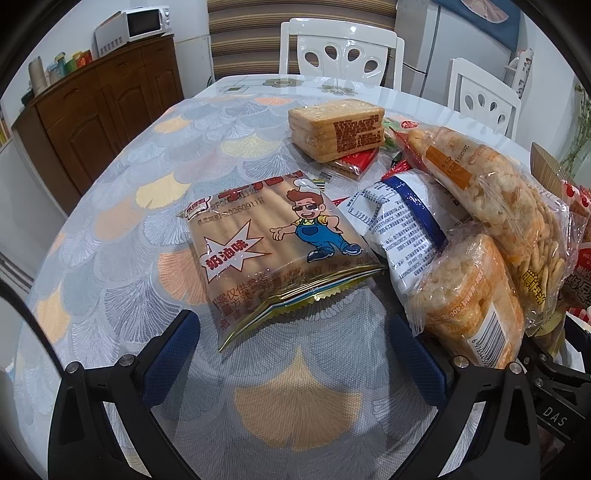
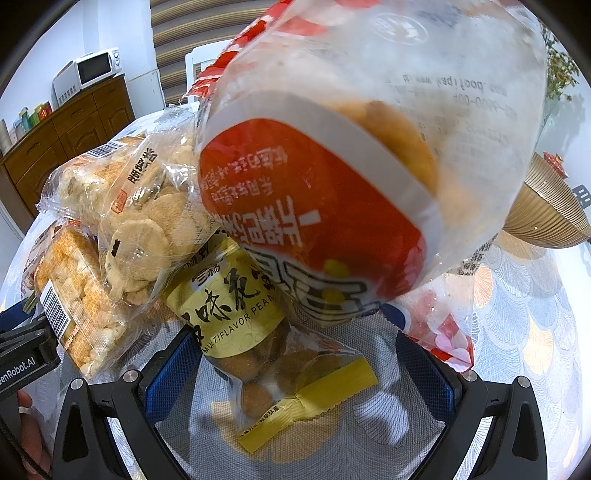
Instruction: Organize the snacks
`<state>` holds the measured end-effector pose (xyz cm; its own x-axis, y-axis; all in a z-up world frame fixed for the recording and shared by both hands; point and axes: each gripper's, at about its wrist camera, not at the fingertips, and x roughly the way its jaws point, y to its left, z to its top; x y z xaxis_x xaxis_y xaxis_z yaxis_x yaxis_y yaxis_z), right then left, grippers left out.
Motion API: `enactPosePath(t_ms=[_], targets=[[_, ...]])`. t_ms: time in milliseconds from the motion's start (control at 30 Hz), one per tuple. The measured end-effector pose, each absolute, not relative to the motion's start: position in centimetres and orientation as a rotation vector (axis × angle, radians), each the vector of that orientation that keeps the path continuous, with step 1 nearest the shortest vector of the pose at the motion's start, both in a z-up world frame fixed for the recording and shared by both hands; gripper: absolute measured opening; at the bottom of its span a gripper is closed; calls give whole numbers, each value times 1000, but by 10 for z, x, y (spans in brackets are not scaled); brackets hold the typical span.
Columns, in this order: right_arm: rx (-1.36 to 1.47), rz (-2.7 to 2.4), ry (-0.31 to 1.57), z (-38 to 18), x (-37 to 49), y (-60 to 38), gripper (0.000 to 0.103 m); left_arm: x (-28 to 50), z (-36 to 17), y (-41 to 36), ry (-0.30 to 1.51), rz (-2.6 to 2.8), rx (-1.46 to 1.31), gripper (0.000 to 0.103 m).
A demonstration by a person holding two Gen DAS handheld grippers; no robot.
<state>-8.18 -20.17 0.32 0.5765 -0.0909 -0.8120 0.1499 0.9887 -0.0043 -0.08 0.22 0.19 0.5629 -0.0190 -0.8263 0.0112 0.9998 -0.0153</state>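
In the left wrist view, my left gripper (image 1: 295,354) is open and empty, low over the tablecloth, just short of a biscuit-stick pack with a cartoon chef (image 1: 273,240). To its right lie a white and blue pack (image 1: 402,229), a rice-cracker pack with a barcode (image 1: 469,306) and a long bag of puffed snacks (image 1: 495,192). A clear-wrapped stack of biscuits (image 1: 336,127) sits farther back. In the right wrist view, my right gripper (image 2: 299,354) is open around a yellow peanut pack (image 2: 251,317). A large red and clear bag (image 2: 351,166) fills the view above it, blurred.
A round-cookie bag (image 2: 147,218) and a cracker pack (image 2: 74,291) lie left of the peanuts. A gold ribbed bowl (image 2: 550,206) stands at the right. White chairs (image 1: 340,51) stand behind the table, a wooden cabinet (image 1: 96,110) with a microwave (image 1: 136,27) at the left.
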Motion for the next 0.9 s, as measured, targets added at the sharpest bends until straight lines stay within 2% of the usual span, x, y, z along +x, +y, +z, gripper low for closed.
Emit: enactPosePath(t_ms=[900], targets=[[80,-153,957,5,-81,-199,103,6,-1,1,982,-9,-5,103]])
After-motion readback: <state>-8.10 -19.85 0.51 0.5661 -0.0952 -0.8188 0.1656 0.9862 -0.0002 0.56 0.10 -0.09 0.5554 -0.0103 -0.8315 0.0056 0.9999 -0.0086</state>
